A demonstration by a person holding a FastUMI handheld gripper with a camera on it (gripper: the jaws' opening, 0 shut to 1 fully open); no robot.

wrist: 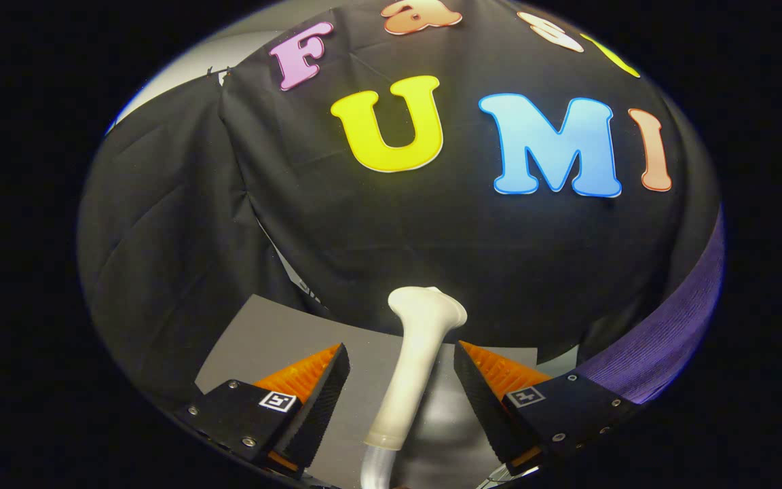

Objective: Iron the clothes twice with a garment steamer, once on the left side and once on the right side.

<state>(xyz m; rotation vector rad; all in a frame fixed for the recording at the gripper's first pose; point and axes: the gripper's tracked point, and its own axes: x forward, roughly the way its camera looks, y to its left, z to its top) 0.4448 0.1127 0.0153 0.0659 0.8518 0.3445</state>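
Gripper fingers spread wide, either side of the white garment steamer handle without touching it, purple garment hanging off to the right.

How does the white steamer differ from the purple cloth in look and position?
The steamer is white, smooth and hard-looking; the purple cloth is ribbed and soft. The steamer stands between the fingers of the open gripper, neither finger touching it; the cloth lies off to one side, beyond one finger. The steamer is a slim handle with a wider head; the cloth is a broad curved band.
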